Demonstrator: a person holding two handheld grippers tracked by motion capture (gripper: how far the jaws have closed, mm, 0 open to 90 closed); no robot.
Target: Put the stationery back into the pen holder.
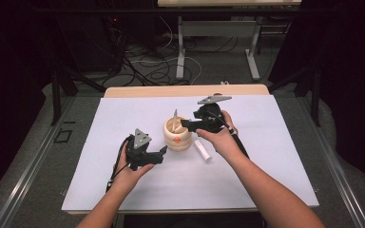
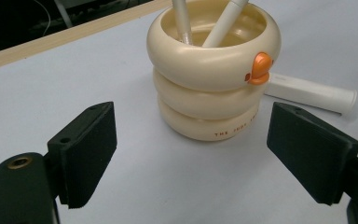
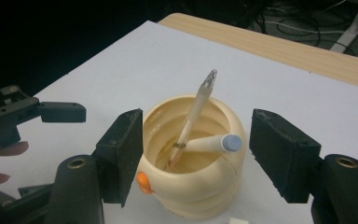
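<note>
A cream ringed pen holder (image 1: 177,134) with an orange knob stands mid-table; the left gripper view shows the holder (image 2: 214,70) with two pens inside. In the right gripper view the holder (image 3: 193,158) contains a slim pen (image 3: 196,109) leaning upright and a thicker marker (image 3: 212,143) with a grey-blue end. A white marker (image 1: 202,150) lies on the sheet right of the holder, and in the left gripper view the white marker (image 2: 310,93) lies behind it. My left gripper (image 1: 160,153) is open, low, left of the holder. My right gripper (image 1: 186,125) is open, empty, over the holder's rim.
A white sheet (image 1: 123,180) covers the table, whose wooden edge (image 1: 171,90) shows at the back. Beyond it are cables and metal desk legs (image 1: 180,52) on the floor. A dark floor rail (image 1: 24,166) runs along the left.
</note>
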